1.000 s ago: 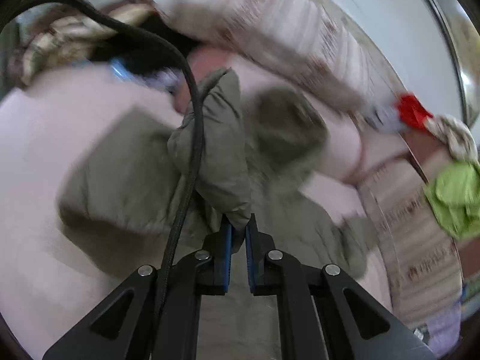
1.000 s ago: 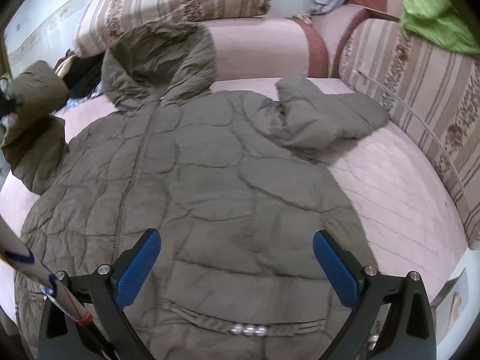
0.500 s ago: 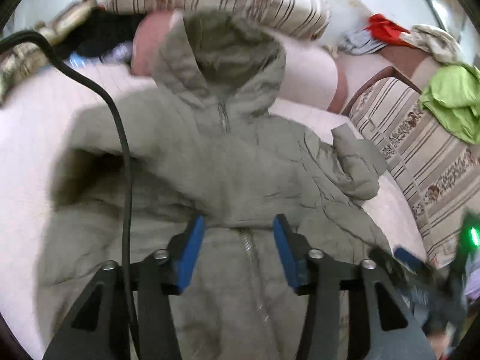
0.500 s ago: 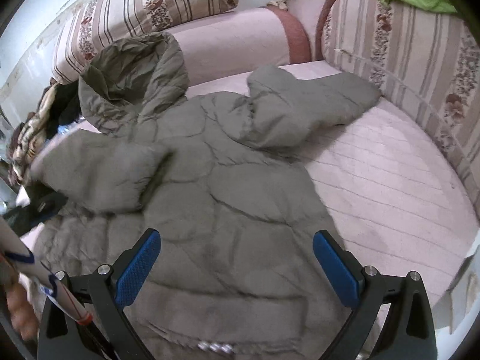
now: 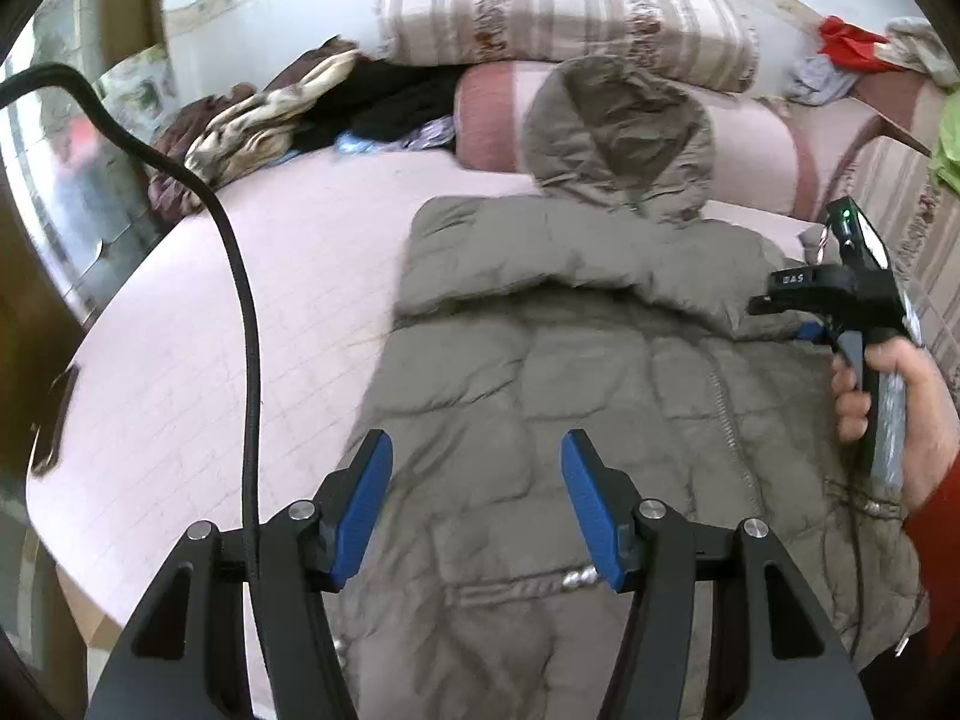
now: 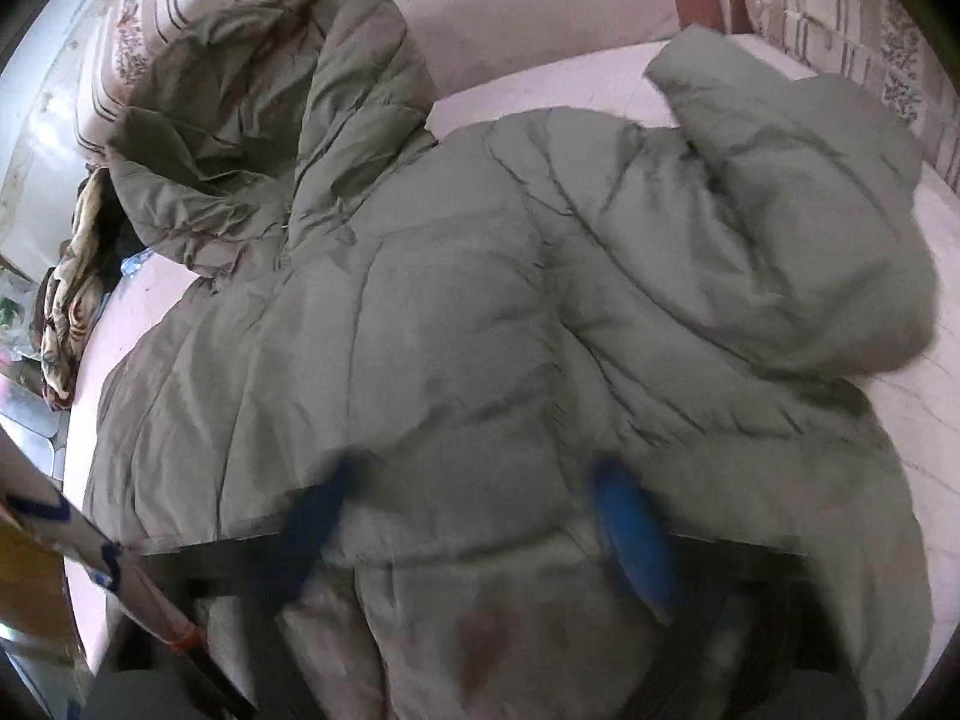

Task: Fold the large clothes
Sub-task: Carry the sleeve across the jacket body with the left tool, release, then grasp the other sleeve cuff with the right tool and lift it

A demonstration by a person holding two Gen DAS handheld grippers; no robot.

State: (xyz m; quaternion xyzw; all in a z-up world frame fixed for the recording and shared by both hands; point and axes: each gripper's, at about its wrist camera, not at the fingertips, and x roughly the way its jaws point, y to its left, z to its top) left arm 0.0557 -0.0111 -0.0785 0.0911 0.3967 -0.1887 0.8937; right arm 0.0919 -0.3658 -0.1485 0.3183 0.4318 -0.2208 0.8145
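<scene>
Two grippers hang over an olive quilted jacket [image 5: 600, 372] spread front-up on a pink bed [image 5: 288, 300].

Its hood [image 5: 618, 132] lies against a pink bolster [image 5: 750, 144] at the head of the bed, and one sleeve [image 5: 540, 258] is folded across the chest. In the right wrist view the other sleeve [image 6: 798, 228] is bent back on itself at the jacket's edge. The left gripper [image 5: 477, 498] stands partly apart and is opening, its blue pads [image 5: 360, 504] above the quilted front with nothing pinched between them. The right gripper [image 6: 480, 534] is blurred and closing just above the fabric; a puff of the jacket sits between its jaws, though whether the pads press on it cannot be told. A hand [image 5: 894, 402] with a red cuff holds that gripper's handle.
</scene>
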